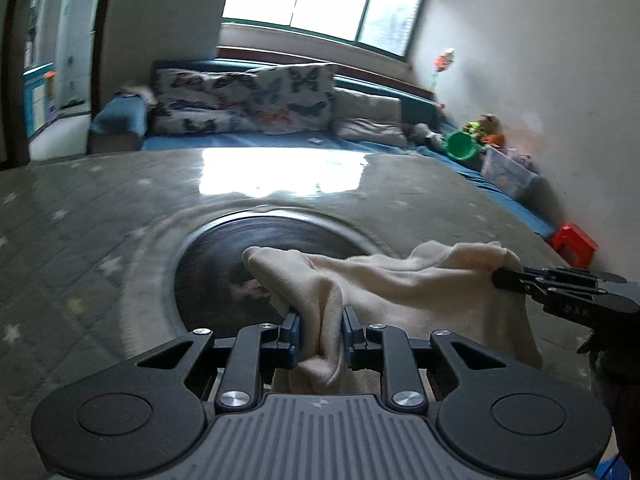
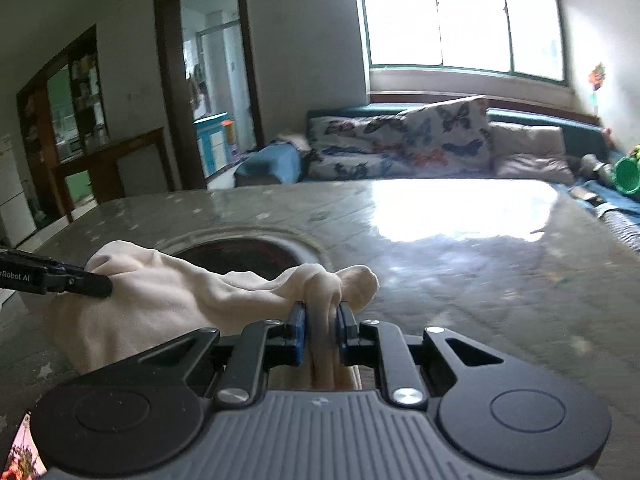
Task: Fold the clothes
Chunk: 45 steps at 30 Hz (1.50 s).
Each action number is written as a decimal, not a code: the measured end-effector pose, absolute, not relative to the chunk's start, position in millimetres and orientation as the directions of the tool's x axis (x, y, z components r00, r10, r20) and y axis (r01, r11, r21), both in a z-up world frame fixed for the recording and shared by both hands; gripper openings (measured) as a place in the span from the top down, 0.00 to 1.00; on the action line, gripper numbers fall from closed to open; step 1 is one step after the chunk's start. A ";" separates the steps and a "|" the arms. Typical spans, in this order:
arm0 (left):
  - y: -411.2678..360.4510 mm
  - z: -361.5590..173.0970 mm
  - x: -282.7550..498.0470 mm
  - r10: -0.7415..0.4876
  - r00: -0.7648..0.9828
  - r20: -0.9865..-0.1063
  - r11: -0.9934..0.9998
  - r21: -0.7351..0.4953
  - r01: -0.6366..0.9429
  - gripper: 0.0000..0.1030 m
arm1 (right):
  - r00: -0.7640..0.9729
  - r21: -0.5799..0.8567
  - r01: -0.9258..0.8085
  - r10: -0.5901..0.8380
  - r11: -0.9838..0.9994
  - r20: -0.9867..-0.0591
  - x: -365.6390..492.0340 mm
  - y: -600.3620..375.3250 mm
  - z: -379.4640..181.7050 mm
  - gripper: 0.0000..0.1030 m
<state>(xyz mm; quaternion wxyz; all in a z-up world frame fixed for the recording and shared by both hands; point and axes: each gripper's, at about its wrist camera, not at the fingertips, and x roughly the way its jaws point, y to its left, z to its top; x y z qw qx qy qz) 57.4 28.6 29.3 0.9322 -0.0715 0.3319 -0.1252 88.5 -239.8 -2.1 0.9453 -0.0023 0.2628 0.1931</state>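
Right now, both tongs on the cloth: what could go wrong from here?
1. The left tongs and right tongs each pinch a bunched wad of the cream cloth, not a flat edge, so the fold may come out crooked.
2. The cloth sags between them over the dark round inset in the table; it could drag or catch on the rim when lowered.

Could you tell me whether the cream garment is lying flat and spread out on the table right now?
No, the cream garment hangs bunched between the left gripper and the right gripper, above the table.
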 end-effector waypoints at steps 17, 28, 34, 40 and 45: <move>-123.7 37.9 76.8 -0.429 0.671 -0.605 0.893 -0.171 0.417 0.78 | 0.873 -0.047 -0.118 0.081 0.992 -0.480 29.2 -353.9 18.1 0.89; -190.1 19.4 88.3 -0.418 0.640 -0.644 0.870 -0.081 0.487 0.74 | 0.843 -0.064 0.017 -0.049 0.998 -0.535 17.9 -396.9 -6.2 0.83; -167.1 17.5 83.9 -0.377 0.663 -0.647 0.892 -0.062 0.447 0.60 | 0.867 -0.113 0.019 -0.073 0.993 -0.494 8.0 -383.9 -3.2 0.57; -132.0 22.0 69.3 -0.291 0.712 -0.638 0.931 -0.018 0.365 0.54 | 0.871 -0.092 -0.104 0.046 0.990 -0.488 12.4 -344.0 -6.5 0.47; -86.2 26.3 51.3 -0.186 0.767 -0.614 0.967 0.023 0.253 0.43 | 0.840 -0.054 -0.260 0.198 0.964 -0.505 20.4 -287.5 -17.4 0.38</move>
